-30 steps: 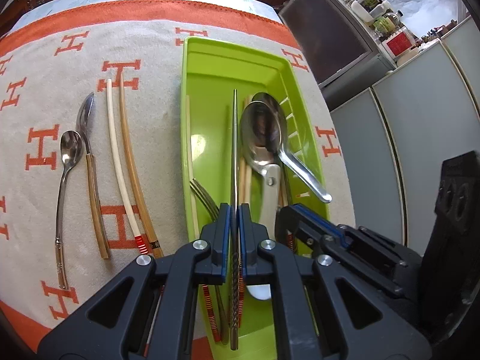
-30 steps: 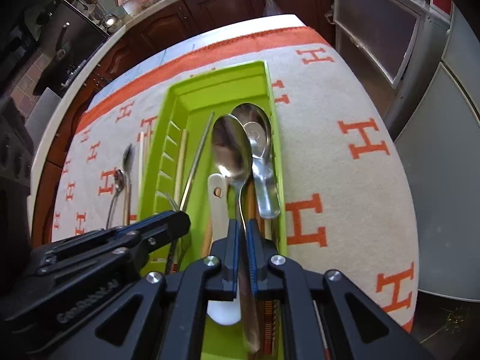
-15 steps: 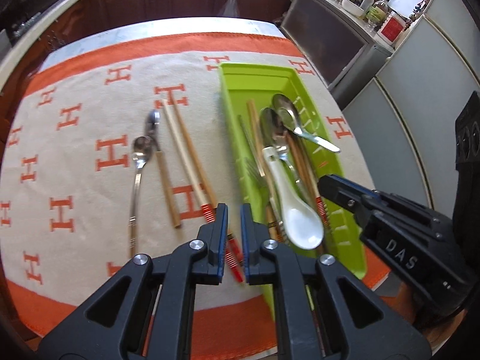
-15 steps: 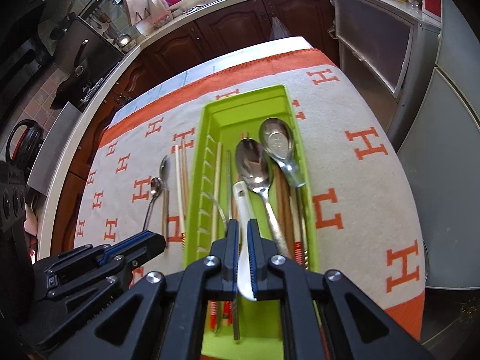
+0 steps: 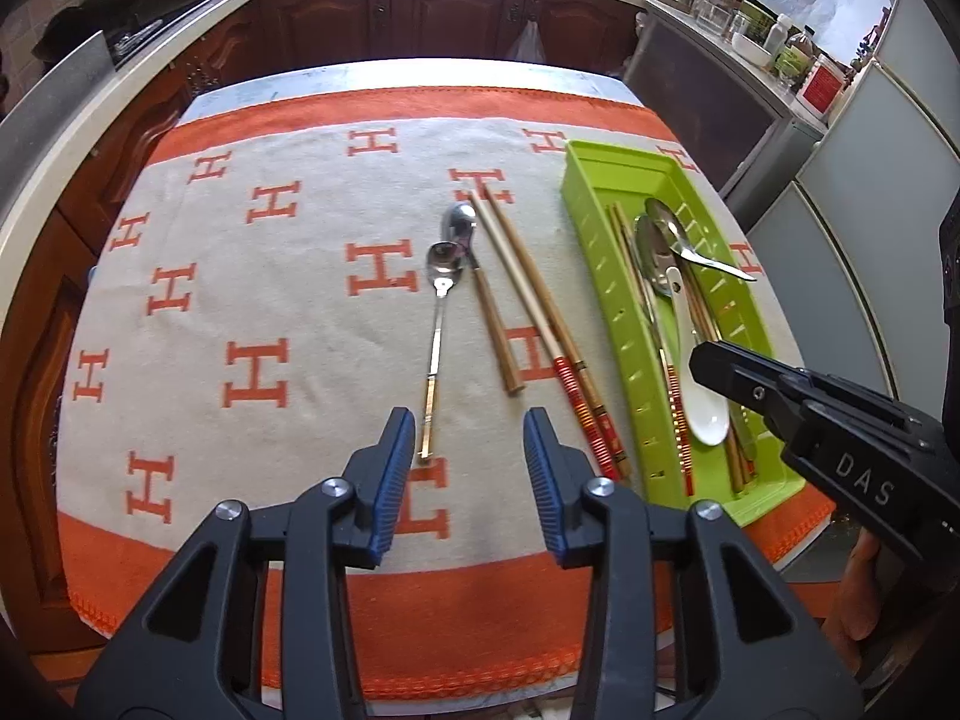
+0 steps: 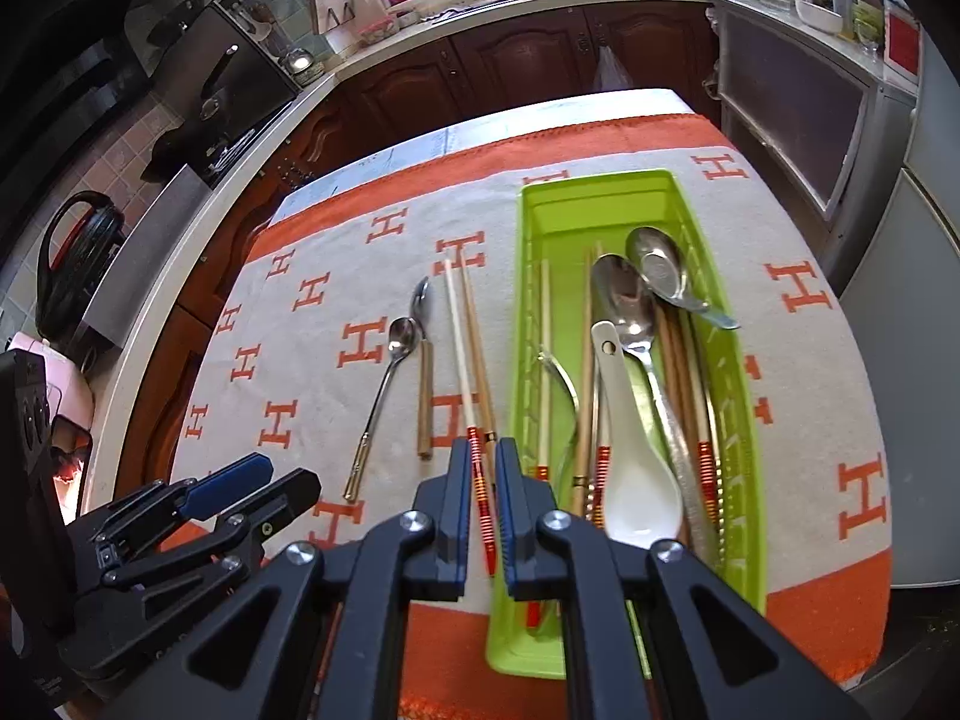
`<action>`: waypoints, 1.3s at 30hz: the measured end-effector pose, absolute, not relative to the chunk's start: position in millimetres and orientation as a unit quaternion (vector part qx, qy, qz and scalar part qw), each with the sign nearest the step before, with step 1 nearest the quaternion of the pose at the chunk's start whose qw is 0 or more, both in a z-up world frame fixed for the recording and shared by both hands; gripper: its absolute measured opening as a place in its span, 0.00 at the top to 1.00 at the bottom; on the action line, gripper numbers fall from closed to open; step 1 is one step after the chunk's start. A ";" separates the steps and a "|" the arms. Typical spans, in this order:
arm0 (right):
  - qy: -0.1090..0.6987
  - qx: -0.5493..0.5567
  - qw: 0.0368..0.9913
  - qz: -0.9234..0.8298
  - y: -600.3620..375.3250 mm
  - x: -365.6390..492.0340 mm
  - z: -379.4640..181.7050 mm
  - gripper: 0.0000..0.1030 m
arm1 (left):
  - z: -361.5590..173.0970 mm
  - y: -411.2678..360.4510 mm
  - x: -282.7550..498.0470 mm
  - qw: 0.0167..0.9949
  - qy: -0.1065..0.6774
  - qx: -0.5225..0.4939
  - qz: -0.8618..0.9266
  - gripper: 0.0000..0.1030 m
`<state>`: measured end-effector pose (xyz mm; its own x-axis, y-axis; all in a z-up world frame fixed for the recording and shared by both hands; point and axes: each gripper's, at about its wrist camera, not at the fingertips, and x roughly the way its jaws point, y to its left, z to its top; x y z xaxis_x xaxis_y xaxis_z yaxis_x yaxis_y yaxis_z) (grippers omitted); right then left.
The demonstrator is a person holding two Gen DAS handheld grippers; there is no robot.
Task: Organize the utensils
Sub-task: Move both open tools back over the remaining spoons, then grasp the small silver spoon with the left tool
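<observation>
A green tray [image 5: 606, 276] [image 6: 600, 204] holds a white ceramic spoon [image 6: 636, 468], two steel spoons [image 6: 624, 300], a fork and several chopsticks. On the cloth left of it lie a steel spoon [image 5: 437, 348] [image 6: 384, 396], a wooden-handled spoon [image 5: 486, 306] [image 6: 425, 384] and a pair of red-banded chopsticks [image 5: 540, 324] [image 6: 468, 360]. My left gripper [image 5: 469, 438] is open and empty, above the cloth near the steel spoon's handle end. My right gripper [image 6: 482, 468] is nearly shut and empty, high above the chopsticks' banded ends.
The table carries a beige cloth [image 5: 288, 312] with orange H marks and an orange border. Its front edge is just below the grippers. Kitchen cabinets [image 5: 420, 18] and a counter stand behind; grey appliances [image 5: 870, 252] stand to the right.
Both grippers let go of their utensils in the tray and drew back and up. The left gripper moved left over the cloth and opened wide.
</observation>
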<state>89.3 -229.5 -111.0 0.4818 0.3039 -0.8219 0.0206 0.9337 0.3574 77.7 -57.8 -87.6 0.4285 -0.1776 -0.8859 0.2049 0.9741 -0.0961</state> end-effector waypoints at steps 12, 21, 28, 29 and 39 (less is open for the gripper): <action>0.514 0.148 0.838 0.108 -198.1 92.2 -117.6 0.92 | -104.2 -10.0 78.6 0.845 0.531 -0.008 -0.066 0.66; 0.522 0.157 0.830 0.115 -188.5 98.3 -127.2 0.92 | -121.1 11.2 88.2 0.838 0.543 -0.031 -0.052 0.66; 0.524 0.175 0.825 0.119 -188.3 103.3 -135.3 0.92 | -134.9 11.0 101.6 0.830 0.552 -0.051 -0.061 0.66; 0.524 0.177 0.824 0.120 -188.4 104.3 -136.2 0.92 | -136.2 7.6 104.0 0.830 0.552 -0.049 -0.065 0.66; 0.517 0.186 0.827 0.123 -195.8 109.5 -140.5 0.92 | -156.6 -40.0 137.5 0.825 0.558 -0.013 -0.086 0.66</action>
<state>109.5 -195.8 -140.5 0.4361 0.3953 -0.8084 -0.0120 0.9008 0.4341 137.5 -40.0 -156.6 0.3620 -0.1561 -0.9190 0.1275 0.9849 -0.1171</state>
